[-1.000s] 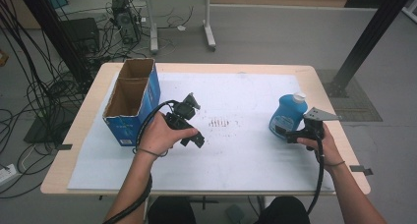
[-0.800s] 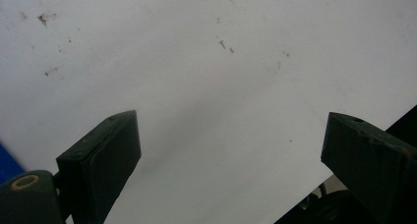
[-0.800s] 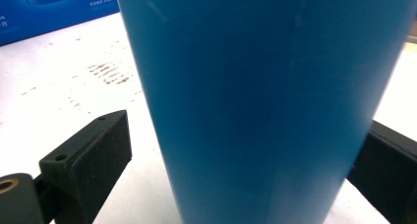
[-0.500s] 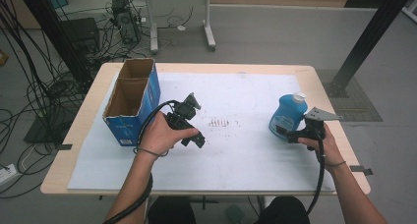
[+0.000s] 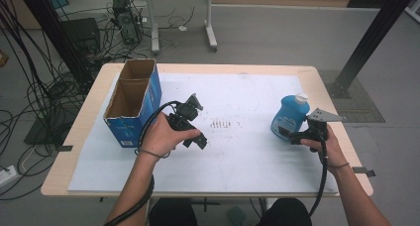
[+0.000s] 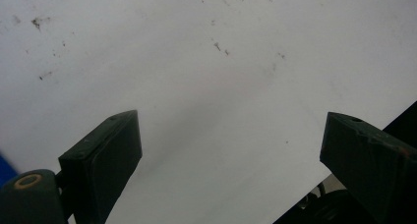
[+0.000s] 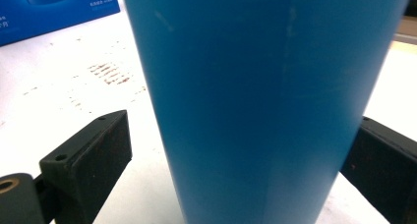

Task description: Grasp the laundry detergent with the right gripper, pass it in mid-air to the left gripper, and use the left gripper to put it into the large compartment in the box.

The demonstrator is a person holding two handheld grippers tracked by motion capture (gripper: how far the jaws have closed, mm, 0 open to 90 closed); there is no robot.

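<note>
A white sheet [image 5: 247, 151] covers most of the counter [image 5: 89, 112]. A blue bottle [image 5: 288, 117] with a white cap stands upright near the right edge. The right gripper [image 5: 292, 136] sits low against the bottle's base; in the right gripper view its jaws stand spread on either side of the bottle [image 7: 265, 106], the left one clearly apart from it, the right one close beside it, and whether that one touches I cannot tell. The left gripper [image 5: 198, 139], held in the left hand [image 5: 161, 134] near the middle of the counter, points down at the sheet [image 6: 221, 86] with its jaws spread wide and nothing between them. An open blue box [image 5: 133, 102] stands toward the far left corner, just beside that hand. Brown specks [image 5: 220, 123] mark the sheet between the grippers.
</note>
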